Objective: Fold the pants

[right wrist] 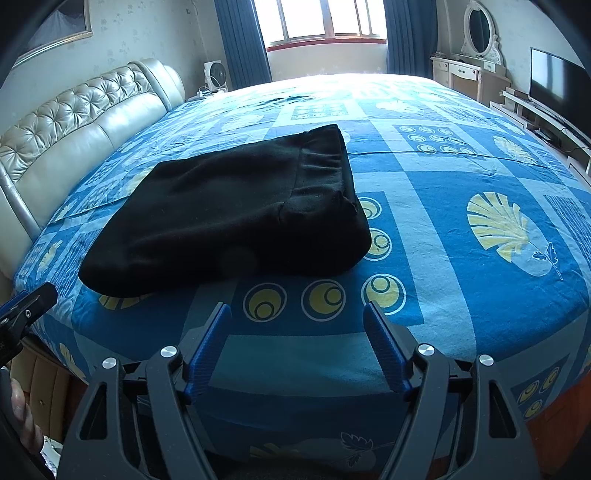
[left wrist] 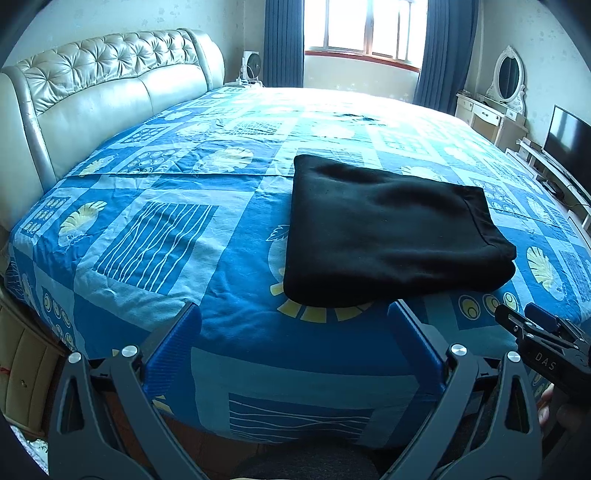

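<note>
The black pants (left wrist: pixel 388 229) lie folded into a flat rectangle on the blue patterned bed sheet (left wrist: pixel 177 236), near the front edge. In the right wrist view the pants (right wrist: pixel 236 214) lie ahead and to the left, waistband end towards the right. My left gripper (left wrist: pixel 293 314) is open and empty, held just short of the pants' near edge. My right gripper (right wrist: pixel 297 314) is open and empty, over the sheet (right wrist: pixel 461 184) in front of the pants. The right gripper also shows at the left wrist view's right edge (left wrist: pixel 532 325), and the left gripper at the right wrist view's left edge (right wrist: pixel 26 306).
A padded beige headboard (left wrist: pixel 92 96) runs along the left. A window with blue curtains (left wrist: pixel 354 29) is at the back. A white dresser with mirror (left wrist: pixel 498 96) and a TV (left wrist: pixel 569 136) stand on the right. A fan (right wrist: pixel 214 75) stands beyond the headboard.
</note>
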